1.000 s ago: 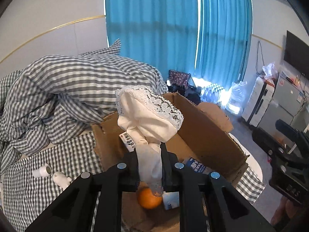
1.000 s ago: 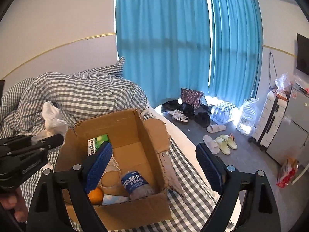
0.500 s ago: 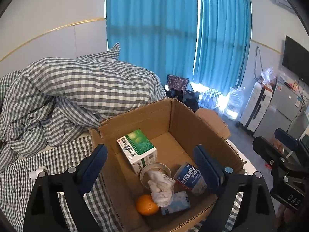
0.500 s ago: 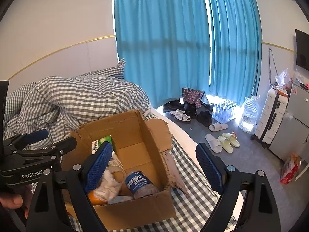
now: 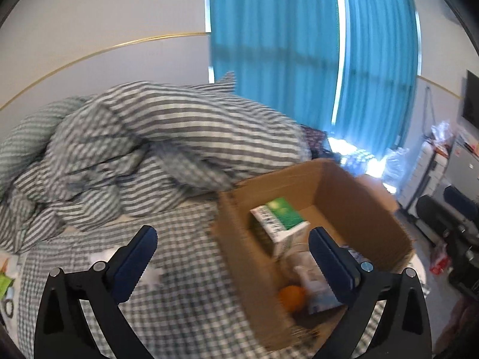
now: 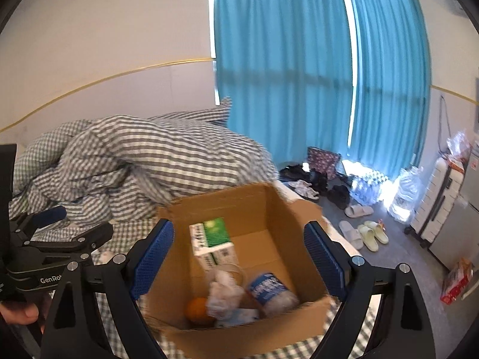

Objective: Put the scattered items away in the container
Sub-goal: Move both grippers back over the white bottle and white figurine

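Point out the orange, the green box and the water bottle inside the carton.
orange [image 6: 196, 308]: right wrist view, on its peel.
green box [image 6: 214, 233]: right wrist view, on its green top face.
water bottle [image 6: 266, 288]: right wrist view, on its blue label.

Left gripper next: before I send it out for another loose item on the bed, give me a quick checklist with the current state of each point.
1. Left gripper empty, jaws apart: ok.
2. White cloth sits inside the cardboard box, not hanging over the rim: ok.
3. Right gripper open and empty, hovering over the box: ok.
4. Box upright on the checked bedsheet, with the green carton, orange and bottle inside: ok.
5. Next target located: cannot tell; only blurred white shapes show on the sheet.
6. Left view sharp enough to aim: not ok, motion blur.
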{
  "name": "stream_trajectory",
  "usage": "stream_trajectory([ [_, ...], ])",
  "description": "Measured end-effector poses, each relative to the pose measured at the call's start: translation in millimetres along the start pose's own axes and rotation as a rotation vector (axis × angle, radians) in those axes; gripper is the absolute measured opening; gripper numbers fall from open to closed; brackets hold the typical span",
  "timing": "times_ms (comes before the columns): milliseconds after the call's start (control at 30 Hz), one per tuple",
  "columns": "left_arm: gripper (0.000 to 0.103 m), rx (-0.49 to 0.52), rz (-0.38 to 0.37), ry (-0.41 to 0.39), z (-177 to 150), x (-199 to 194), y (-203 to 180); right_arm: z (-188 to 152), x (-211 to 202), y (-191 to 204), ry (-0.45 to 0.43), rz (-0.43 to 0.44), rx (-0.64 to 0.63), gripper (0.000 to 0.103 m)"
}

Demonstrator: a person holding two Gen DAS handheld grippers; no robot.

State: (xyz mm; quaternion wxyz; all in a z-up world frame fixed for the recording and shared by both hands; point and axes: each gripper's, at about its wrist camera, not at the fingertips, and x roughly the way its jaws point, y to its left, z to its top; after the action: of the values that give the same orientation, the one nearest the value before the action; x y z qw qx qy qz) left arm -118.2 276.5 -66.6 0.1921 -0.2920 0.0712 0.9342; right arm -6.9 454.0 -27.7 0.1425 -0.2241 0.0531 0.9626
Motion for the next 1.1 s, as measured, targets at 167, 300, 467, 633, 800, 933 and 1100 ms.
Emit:
stream_trajectory([
  [167,0.103,-0.064,0.078,-0.004,-9.5,-17.9,68.4,10.1,0.6,52.4,-0.020,0.068,-0.051,0.097],
  [300,0.103,-0.115,0.144,-0.011,-20.8,-36.2,128.1,10.2,6.0,97.0,-0.023,0.134,-0.105,0.097],
  [467,0.103,-0.178,0.200,-0.023,-38.9,-59.4,193.1,2.0,23.2,156.6,0.012,0.293,-0.168,0.097],
  [633,0.103,-0.244,0.217,-0.012,-51.6,-67.0,237.8,-9.6,49.4,203.7,0.093,0.368,-0.192,0.097],
  [800,0.103,-0.237,0.237,0.011,-57.3,-58.9,259.7,-20.6,67.4,240.3,0.111,0.356,-0.247,0.097],
  [933,0.103,-0.211,0.251,0.028,-61.1,-46.6,270.4,-29.0,80.4,258.3,0.125,0.344,-0.290,0.097],
  [1100,0.103,-0.217,0.245,0.048,-67.1,-31.4,282.8,-43.1,109.1,270.8,0.137,0.403,-0.328,0.097],
])
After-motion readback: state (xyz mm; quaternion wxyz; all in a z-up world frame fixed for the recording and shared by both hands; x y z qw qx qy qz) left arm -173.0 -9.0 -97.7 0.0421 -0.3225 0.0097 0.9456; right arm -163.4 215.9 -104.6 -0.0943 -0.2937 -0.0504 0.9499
